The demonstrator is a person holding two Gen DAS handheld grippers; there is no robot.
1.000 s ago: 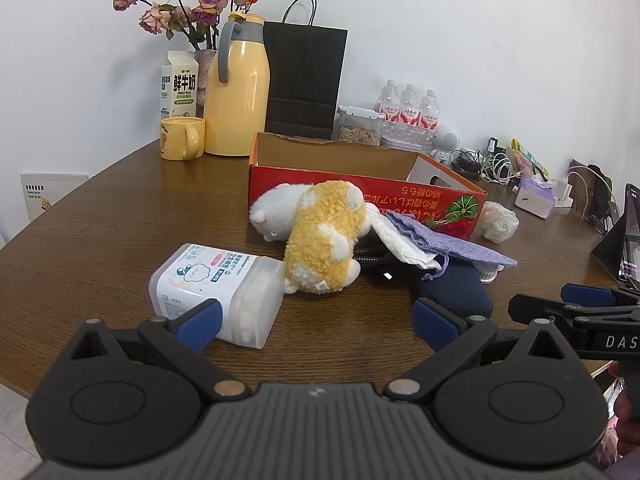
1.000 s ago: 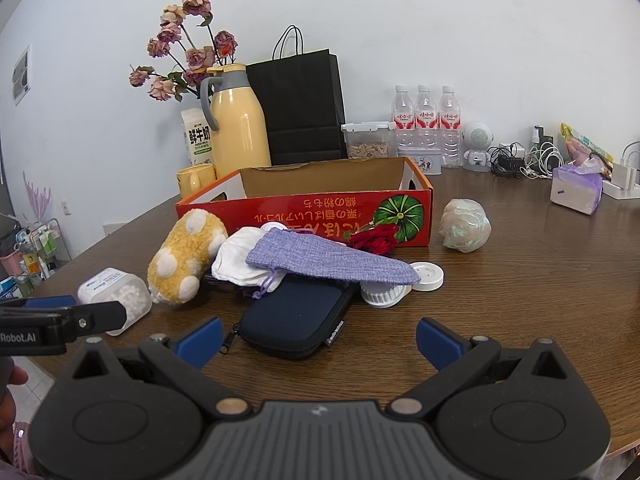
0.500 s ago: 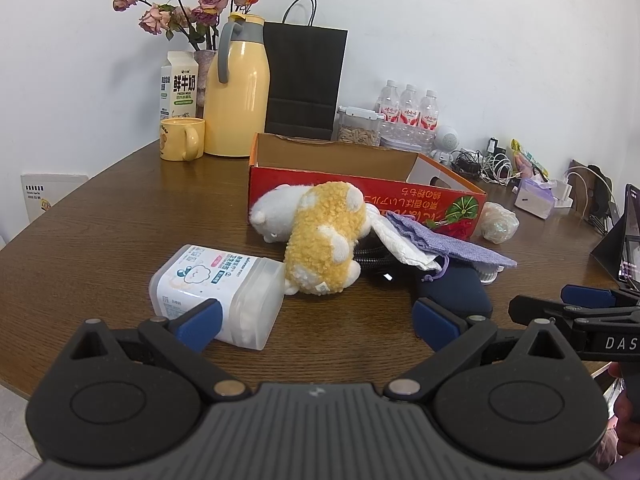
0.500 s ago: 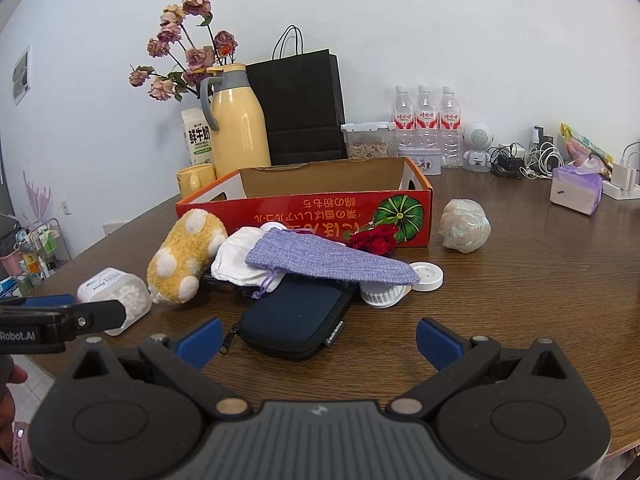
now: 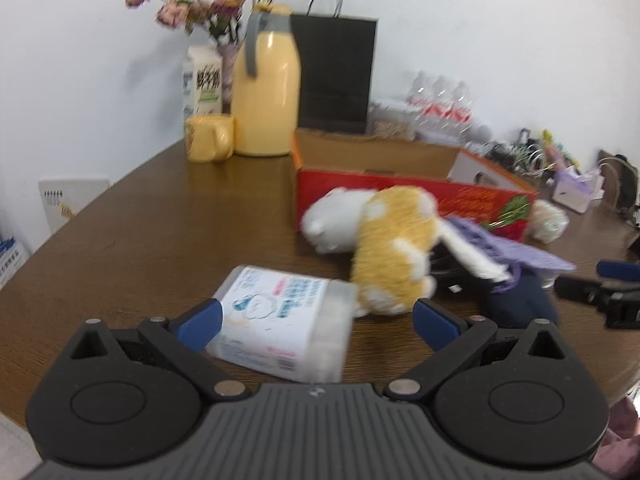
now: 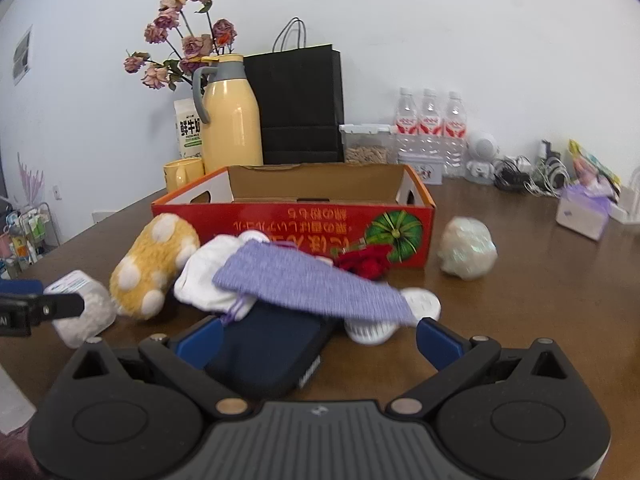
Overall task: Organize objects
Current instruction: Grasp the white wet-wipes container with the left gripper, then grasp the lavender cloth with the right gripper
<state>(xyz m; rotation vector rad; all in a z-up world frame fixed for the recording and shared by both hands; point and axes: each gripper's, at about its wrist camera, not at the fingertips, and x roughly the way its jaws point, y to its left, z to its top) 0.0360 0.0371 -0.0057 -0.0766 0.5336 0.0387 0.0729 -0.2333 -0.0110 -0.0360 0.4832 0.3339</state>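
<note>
Brown wood of the bench (image 6: 540,300) carries a heap of loose things at the front wall of the red cardboard box (image 6: 304,224), which looks empty, so the sorting has probably not begun. The left tool (image 5: 316,320) stands wide open with the clear cotton-swab box (image 5: 280,320) lying on its side between its blue pads, the left pad at the box's near corner; I judge this the lining-up for a first grasp. At the swab box's 1 o'clock lies the yellow plush toy (image 5: 392,248), touching it. The right tool (image 6: 318,336) is likewise spread open, over the dark zip pouch (image 6: 272,352), which lies under the purple cloth bag (image 6: 308,288). A white cap (image 6: 420,304) and a crumpled wrapper ball (image 6: 466,248) sit at the pouch's 1 and 2 o'clock.

Compared with half a second ago, both tools have pushed forward: the swab box and pouch now sit between the pads, not ahead of them, and both views are motion-blurred.
</note>
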